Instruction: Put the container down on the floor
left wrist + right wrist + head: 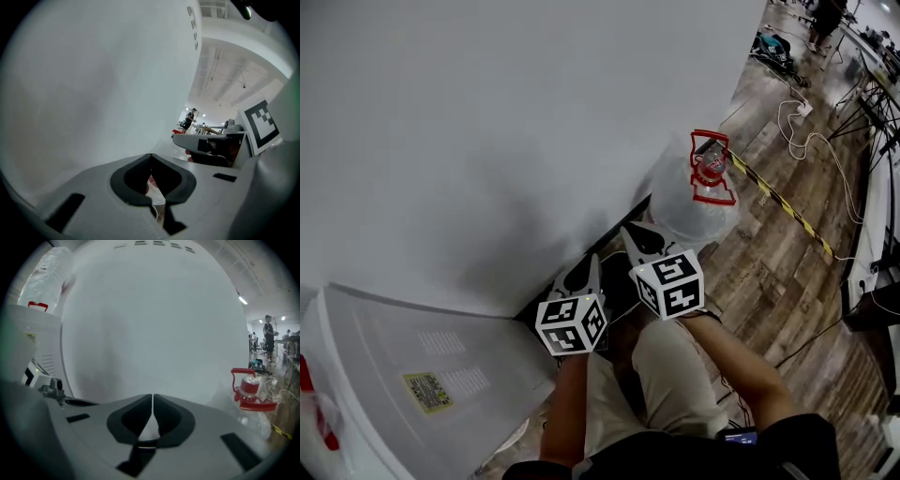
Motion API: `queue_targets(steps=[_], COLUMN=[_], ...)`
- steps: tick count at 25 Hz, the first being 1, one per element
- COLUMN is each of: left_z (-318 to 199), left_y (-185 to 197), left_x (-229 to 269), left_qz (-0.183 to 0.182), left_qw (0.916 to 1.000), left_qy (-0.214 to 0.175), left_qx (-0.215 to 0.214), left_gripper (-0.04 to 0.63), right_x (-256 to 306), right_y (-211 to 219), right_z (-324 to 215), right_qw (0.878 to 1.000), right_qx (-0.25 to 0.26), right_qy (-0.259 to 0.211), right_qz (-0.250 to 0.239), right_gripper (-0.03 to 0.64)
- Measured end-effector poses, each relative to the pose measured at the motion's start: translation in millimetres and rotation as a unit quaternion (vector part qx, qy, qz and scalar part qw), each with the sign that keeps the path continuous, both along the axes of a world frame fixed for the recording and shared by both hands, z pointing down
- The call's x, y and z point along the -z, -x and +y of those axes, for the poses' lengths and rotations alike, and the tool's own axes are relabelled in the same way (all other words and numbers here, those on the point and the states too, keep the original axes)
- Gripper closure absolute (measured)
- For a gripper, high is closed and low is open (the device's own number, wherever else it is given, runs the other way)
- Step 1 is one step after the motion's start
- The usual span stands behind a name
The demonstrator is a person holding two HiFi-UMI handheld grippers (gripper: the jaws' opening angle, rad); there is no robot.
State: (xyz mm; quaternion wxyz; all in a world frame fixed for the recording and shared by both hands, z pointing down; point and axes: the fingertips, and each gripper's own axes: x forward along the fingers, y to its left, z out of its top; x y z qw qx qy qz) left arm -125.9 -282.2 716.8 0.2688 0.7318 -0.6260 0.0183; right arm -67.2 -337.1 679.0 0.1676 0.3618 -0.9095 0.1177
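Beige trouser knees point(675, 375) fill the bottom of the head view. Above them the left gripper point(586, 270) and right gripper point(636, 234) are held side by side, both apart from the water jug point(694, 206). It is stood upright on the wooden floor point(769, 272) against the white wall point(487, 141), right of centre, probably so that it is steadied and kept out of the way; the placing is judged done.

In the left gripper view, the jaws are pressed together on nothing.

In the right gripper view, the jaws are likewise closed and empty, and the red-handled jug is seen low at the right.
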Motion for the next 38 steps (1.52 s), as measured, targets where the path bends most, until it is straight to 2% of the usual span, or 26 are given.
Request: queue_targets(steps=[7, 11, 14, 16, 27, 38], left_z=[-2.4, 7.2, 15.5, 17.2, 16.9, 34.8], left_y=[-8.5, -9.5, -14.7, -15.4, -0.7, 7.3], left_x=[69.9, 121.5, 164.1, 199.4, 397.6, 516.5], left_qz=[-0.009, -0.042, -0.020, -0.024, -0.055, -0.057], left_qw=[1.0000, 0.9990, 0.9996, 0.9995, 0.9985, 0.9979], left_qy=[0.000, 0.015, 0.020, 0.021, -0.007, -0.031], left_qx=[0.001, 0.004, 0.002, 0.000, 0.004, 0.005], left_gripper=[0.583, 0.583, 0.583, 0.583, 0.583, 0.583], right_x=[56.7, 110.4, 155.6, 189.8, 375.7, 496.7], right_y=[1.2, 1.9, 1.4, 2.2, 9.8, 12.6], right_z=[-8.9, -4.1, 4.6, 9.5, 13.7, 34.8], right_qw=[1.000, 1.000, 1.000, 0.999, 0.999, 0.998], right_qx=[0.007, 0.009, 0.019, 0.023, 0.033, 0.034], right_qy=[0.013, 0.025, 0.021, 0.020, 0.004, -0.017], right_qz=[-0.003, -0.014, -0.010, -0.012, -0.033, -0.043], right_gripper=[0.583, 0.583, 0.583, 0.583, 0.583, 0.583])
